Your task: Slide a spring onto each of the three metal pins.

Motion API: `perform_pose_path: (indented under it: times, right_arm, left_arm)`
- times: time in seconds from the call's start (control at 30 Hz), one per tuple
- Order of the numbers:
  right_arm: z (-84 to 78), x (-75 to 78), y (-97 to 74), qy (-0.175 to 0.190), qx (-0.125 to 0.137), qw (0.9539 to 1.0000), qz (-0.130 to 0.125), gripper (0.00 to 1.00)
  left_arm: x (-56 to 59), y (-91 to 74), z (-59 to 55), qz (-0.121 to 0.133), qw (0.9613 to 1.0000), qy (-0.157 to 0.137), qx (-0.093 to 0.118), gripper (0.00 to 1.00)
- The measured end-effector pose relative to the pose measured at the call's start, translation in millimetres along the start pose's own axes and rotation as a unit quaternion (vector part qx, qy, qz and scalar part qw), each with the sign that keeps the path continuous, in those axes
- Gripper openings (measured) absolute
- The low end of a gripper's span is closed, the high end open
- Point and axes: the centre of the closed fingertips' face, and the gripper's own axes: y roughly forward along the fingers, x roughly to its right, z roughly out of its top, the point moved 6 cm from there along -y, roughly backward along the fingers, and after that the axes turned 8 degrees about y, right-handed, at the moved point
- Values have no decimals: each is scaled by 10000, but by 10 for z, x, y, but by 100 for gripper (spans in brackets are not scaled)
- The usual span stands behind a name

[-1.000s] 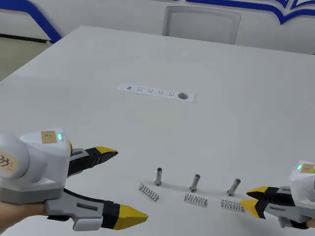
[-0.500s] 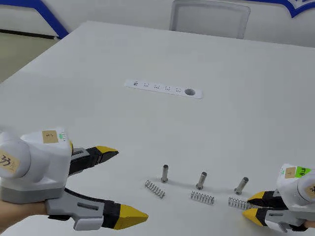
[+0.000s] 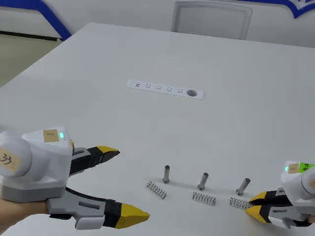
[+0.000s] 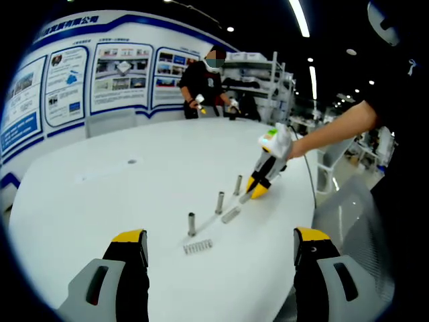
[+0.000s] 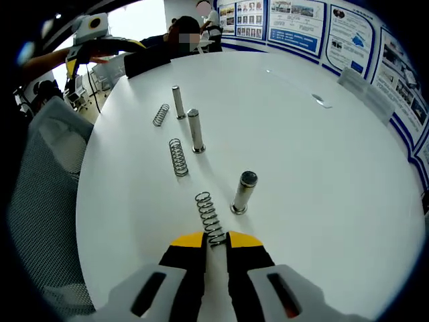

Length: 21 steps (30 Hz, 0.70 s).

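A long white plastic power strip lies flat on the broad white bench, toward 12 o'clock. A grey chair stands at the far edge, at 1 o'clock. In the left gripper view, blue-framed wall posters hang at 11 o'clock.

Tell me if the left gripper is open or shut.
Open: the left gripper has its yellow-tipped jaws wide apart, holding nothing.

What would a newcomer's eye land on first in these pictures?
Three metal pins stand in a row near the white table's front edge, a spring lying beside each. The right gripper's jaws pinch the end of the rightmost spring, while the left gripper hangs wide open at the lower left.
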Motion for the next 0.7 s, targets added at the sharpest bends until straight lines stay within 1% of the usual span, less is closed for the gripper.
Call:
perform_pose_path:
  times: [0.07,0.13,0.2,0.27,0.33,0.5,0.57,0.63,0.7]
  right_arm:
    - [6,-3,-4,-21,-70,10000,-40,12]
    - [-6,-4,-25,-132,-200,9996,-113,12]
    - [2,-31,-67,-189,-182,9996,-90,11]
    - [23,-74,-124,-208,-94,9997,-40,11]
    - [44,-99,-171,-242,-17,9997,-93,11]
    - [135,-175,-317,-280,214,9993,-89,11]
    - [210,-212,-399,-352,315,9988,-86,11]
    - [325,-257,-500,-495,453,9977,-90,11]
    - [461,-341,-611,-595,606,9964,-48,11]
  left_arm:
    - [18,1,-3,-25,10000,12,-36,92]
    - [32,-14,9,-32,10000,35,-39,92]
    - [27,-30,22,-12,10000,47,-28,91]
    - [22,-36,28,2,10000,56,-33,91]
    - [23,-33,31,2,10000,64,-32,91]
    - [94,47,60,-78,9999,125,-3,90]
    - [132,92,86,-103,9997,227,25,90]
    - [164,147,106,-174,9995,259,44,89]
    - [199,217,124,-256,9992,316,37,89]
